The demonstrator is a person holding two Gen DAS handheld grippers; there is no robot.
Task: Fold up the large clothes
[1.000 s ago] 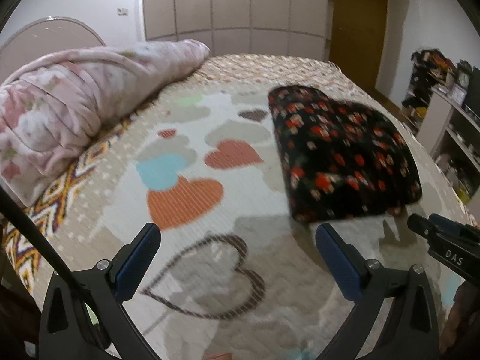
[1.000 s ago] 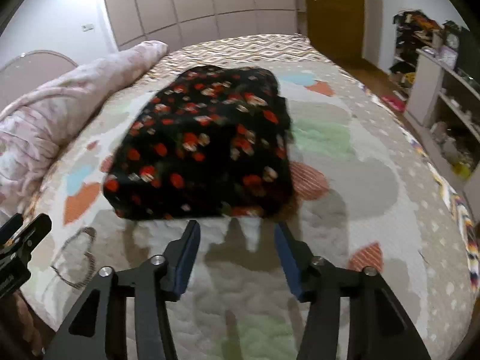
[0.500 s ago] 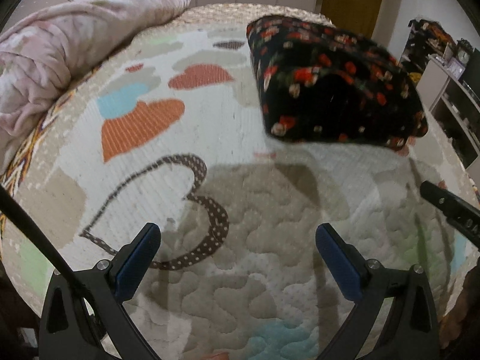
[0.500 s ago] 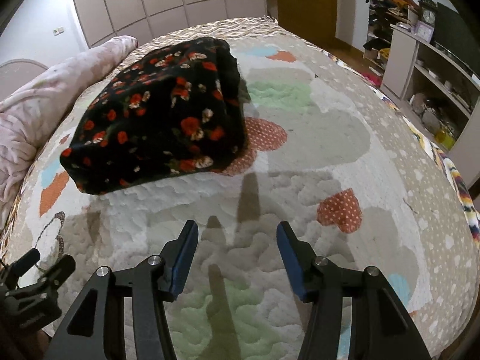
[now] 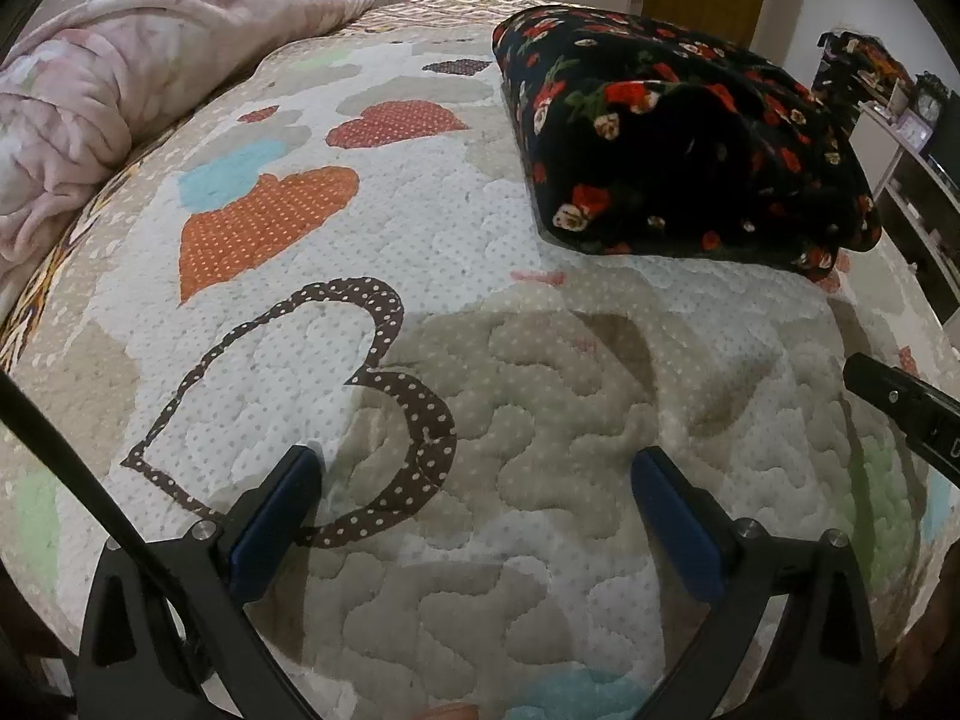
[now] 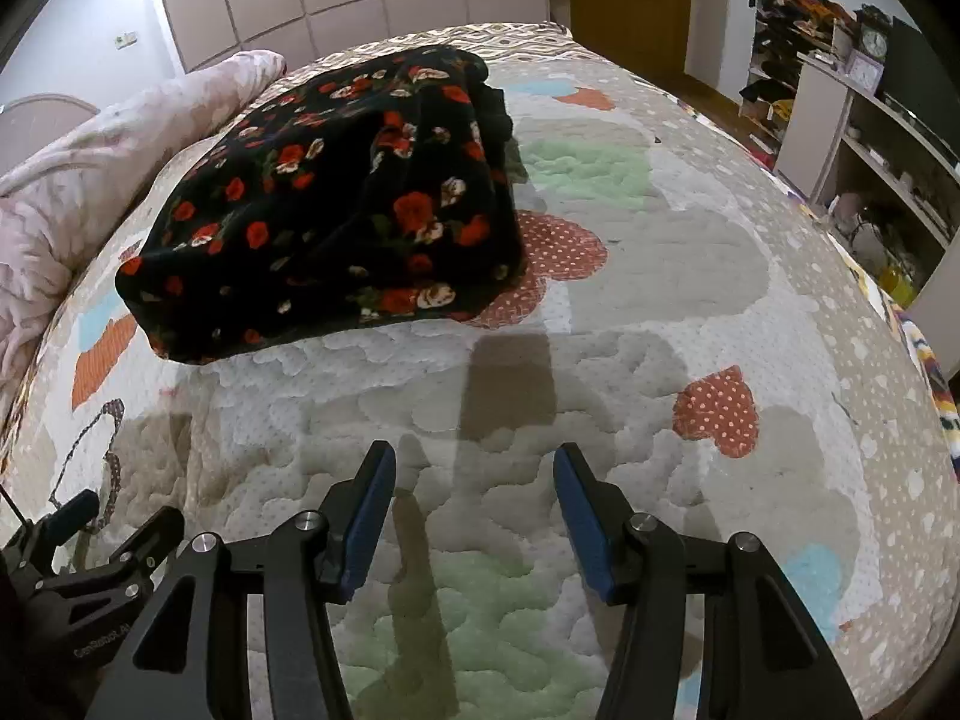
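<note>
Black fabric printed with red and cream roses, one folded garment (image 6: 336,204), lies as a thick bundle on the far left part of a quilted heart-patterned bedspread (image 6: 690,276). One rolled pink blanket (image 5: 120,102) sits along the far left edge of the bed. Two hand-held grippers hang over bare quilt nearer than the bundle. The left gripper (image 5: 477,480) has its blue-padded jaws spread wide with nothing between them; the right gripper (image 6: 474,480) is also spread, more narrowly, and empty. The garment looks already folded, so the step seems to be finishing or tidying. To do it well, each gripper should probably reach the near edge of the bundle, pinch all layers together, and keep the corners aligned so the stack does not slump.
</note>
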